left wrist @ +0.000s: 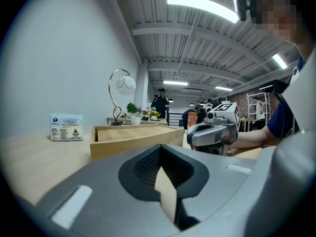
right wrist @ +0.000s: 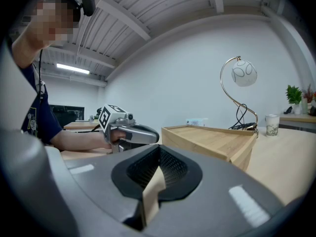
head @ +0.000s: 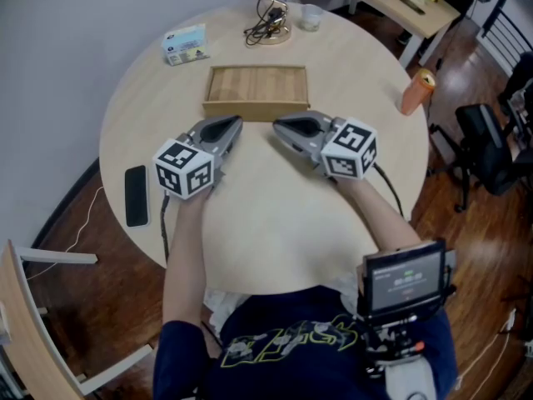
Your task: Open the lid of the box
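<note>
A flat wooden box (head: 256, 92) with its lid down lies on the round table, a little beyond both grippers. My left gripper (head: 231, 122) rests on the table just short of the box's near left corner, jaws shut and empty. My right gripper (head: 277, 126) rests opposite it near the box's near right part, also shut with nothing in it. In the left gripper view the box (left wrist: 133, 138) stands ahead to the left and the right gripper (left wrist: 213, 132) to the right. The right gripper view has the box (right wrist: 217, 142) ahead right and the left gripper (right wrist: 129, 132) ahead left.
On the round wooden table (head: 275, 223) lie a black phone (head: 136, 195) at the left edge, a small tissue pack (head: 185, 44) and a lamp base with cables (head: 270, 25) at the back, a clear cup (head: 311, 17), and an orange can (head: 417, 91) at the right.
</note>
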